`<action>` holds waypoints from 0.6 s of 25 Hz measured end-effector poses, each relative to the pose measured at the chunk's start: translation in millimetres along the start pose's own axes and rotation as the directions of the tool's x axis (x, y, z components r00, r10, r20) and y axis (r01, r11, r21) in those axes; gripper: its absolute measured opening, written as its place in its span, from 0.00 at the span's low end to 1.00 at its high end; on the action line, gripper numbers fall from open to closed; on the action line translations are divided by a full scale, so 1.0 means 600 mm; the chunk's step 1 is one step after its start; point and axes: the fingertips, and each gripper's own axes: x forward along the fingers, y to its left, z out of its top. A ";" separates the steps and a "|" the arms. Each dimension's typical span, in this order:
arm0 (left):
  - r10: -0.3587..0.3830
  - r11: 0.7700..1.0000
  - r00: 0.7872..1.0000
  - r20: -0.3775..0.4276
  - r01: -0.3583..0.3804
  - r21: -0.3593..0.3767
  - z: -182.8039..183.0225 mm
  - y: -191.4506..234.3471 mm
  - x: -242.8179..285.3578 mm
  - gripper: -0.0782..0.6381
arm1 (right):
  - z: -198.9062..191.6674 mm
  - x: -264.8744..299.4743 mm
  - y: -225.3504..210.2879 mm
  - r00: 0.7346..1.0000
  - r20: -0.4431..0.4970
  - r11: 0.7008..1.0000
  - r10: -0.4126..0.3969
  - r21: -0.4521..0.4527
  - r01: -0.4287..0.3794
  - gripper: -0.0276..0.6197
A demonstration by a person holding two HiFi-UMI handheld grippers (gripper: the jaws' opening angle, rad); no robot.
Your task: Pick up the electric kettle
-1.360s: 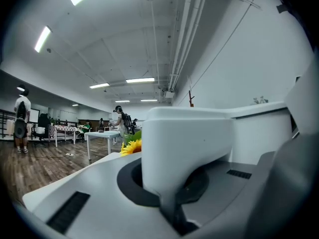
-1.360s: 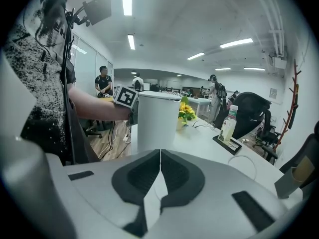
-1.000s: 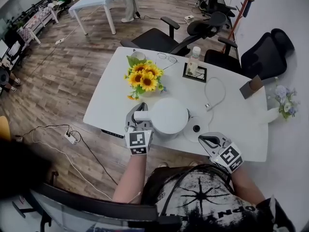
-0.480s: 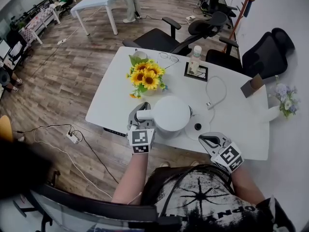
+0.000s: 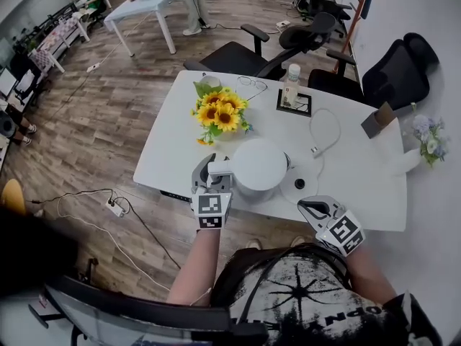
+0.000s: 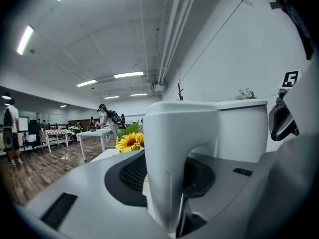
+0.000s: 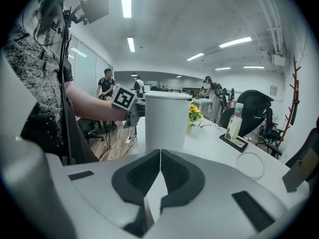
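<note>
— Where's your left?
— My left gripper (image 5: 209, 175) is at the kettle's (image 5: 258, 166) handle (image 6: 172, 153), fingers (image 6: 127, 176) opening around it.
— Right?
— My right gripper (image 5: 312, 208) hangs right of the kettle, closed, empty.

Counter (image 5: 173, 150) front-left corner bare: free approach from near edge. Sunflowers (image 5: 220, 115) close behind kettle (image 5: 256, 166), block far-left side. Round base (image 5: 299, 184) just right of kettle; white cable (image 5: 325, 132) loops behind it. Near-edge strip right of base open. Bottle (image 5: 290, 85), glasses (image 5: 252, 85) along far edge; office chairs (image 5: 238, 56) beyond. Brown box (image 5: 378, 120), pale flowers (image 5: 425, 139) crowd right end.
</note>
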 end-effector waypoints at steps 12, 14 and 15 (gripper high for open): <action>-0.070 0.997 0.995 -0.064 0.070 -0.017 -0.038 -0.016 -0.080 0.29 | 0.003 0.015 0.009 0.999 0.032 0.999 -0.015 0.030 0.014 0.08; -0.079 0.997 0.994 -0.072 0.078 -0.021 -0.038 -0.018 -0.090 0.29 | 0.007 0.018 0.007 0.999 0.045 0.999 -0.016 0.039 0.015 0.08; -0.081 0.997 0.994 -0.077 0.080 -0.020 -0.038 -0.018 -0.095 0.29 | 0.010 0.020 0.006 0.999 0.052 0.999 -0.016 0.043 0.013 0.08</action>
